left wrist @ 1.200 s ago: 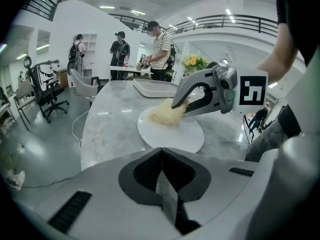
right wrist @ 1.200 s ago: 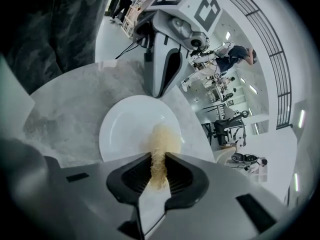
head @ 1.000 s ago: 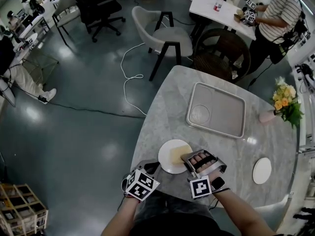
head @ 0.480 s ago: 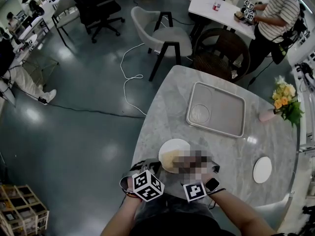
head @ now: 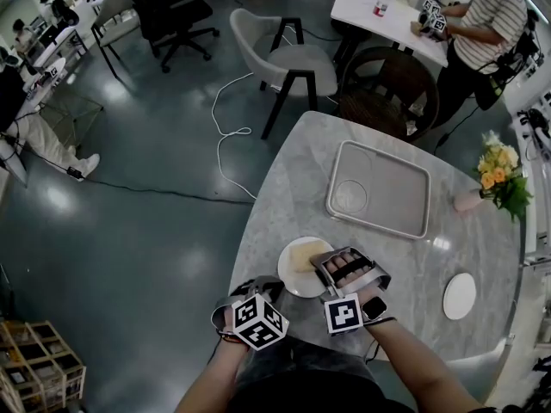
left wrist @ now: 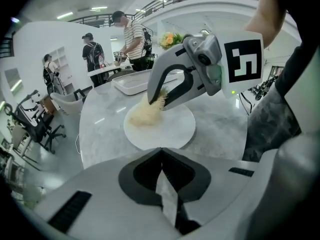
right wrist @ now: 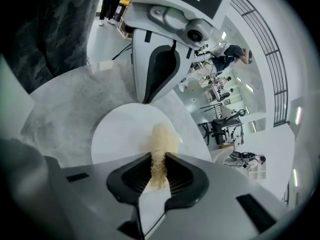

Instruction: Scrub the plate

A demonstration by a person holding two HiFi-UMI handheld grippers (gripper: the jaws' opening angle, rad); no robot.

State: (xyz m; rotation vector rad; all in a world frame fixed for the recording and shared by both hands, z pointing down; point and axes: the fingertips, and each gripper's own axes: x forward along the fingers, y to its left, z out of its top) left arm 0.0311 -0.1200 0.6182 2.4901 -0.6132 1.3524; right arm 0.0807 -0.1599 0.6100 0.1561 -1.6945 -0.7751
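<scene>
The right gripper (right wrist: 159, 156) has its jaws clamped on a pale yellow scrub pad (right wrist: 160, 141), which sticks out past the tips and presses down on the white plate (right wrist: 117, 134). On the plate the pad lies toward the right and far part of the surface. The left gripper (left wrist: 161, 151) has its jaws together with nothing visible between them, and its tips sit at the plate's near left rim. Whether they pinch that rim cannot be told. A hand wraps each gripper's handle, and the marker cubes sit on the near side of both. The plate lies flat at the near edge of the round marble table (head: 387, 256), with one gripper on either side of it. Farther across the table, well apart from the plate, sits a pale rectangular tray (head: 379, 189). To the right, near the table's near edge, lies a small white disc (head: 459, 296). At the far right edge a pink vase (head: 469, 201) holds yellow flowers (head: 499, 175). Beyond the table stand a grey chair (head: 288, 58) and a dark chair (head: 387, 93). A person in a striped shirt (head: 486, 24) stands at another table farther off.
</scene>
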